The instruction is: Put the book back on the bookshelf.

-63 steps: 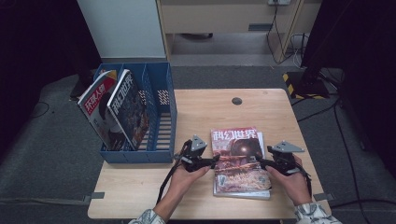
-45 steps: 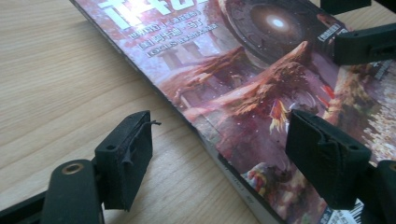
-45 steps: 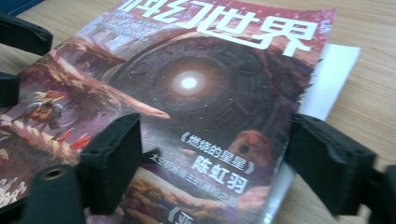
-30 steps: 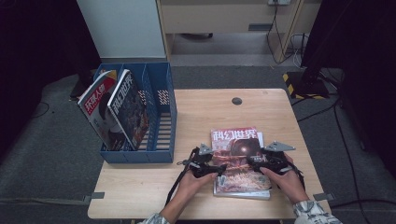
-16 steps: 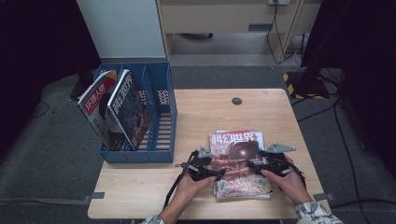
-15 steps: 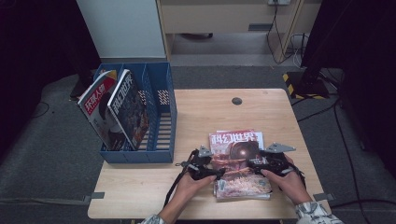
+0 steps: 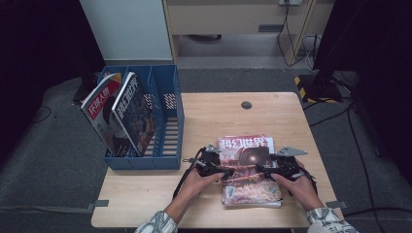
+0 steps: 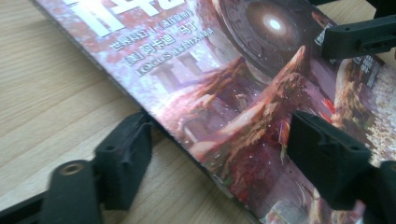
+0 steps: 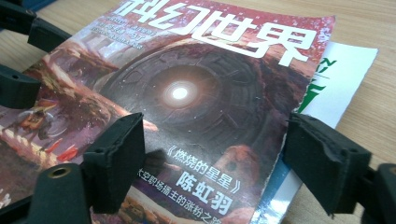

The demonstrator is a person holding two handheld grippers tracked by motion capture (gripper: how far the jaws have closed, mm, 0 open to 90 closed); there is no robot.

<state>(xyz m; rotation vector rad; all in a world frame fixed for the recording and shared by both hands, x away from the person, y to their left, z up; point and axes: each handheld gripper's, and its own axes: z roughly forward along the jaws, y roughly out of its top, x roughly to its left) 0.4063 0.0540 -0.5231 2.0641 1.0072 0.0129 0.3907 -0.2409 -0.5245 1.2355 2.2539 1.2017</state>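
A stack of magazines lies near the table's front edge, and its top magazine (image 7: 245, 162) has a red cover with a glowing disc. My left gripper (image 7: 222, 170) is open at that cover's left edge (image 8: 187, 116): one jaw is over the wood, the other over the cover. My right gripper (image 7: 265, 170) is open at the right edge (image 9: 280, 140), which lies between its jaws. Its jaws have just been closing. A white and green magazine (image 9: 338, 74) sticks out underneath. The pads press on nothing that I can see.
A blue file rack (image 7: 170, 126) stands at the table's left with two magazines (image 7: 124, 116) leaning in it. A small black disc (image 7: 246, 105) sits in the tabletop (image 7: 282, 121) at the back. A person's hands hold both grippers from the front.
Both grippers have come inward from the magazine's sides onto its cover. The top magazine has slid a little askew on the stack.
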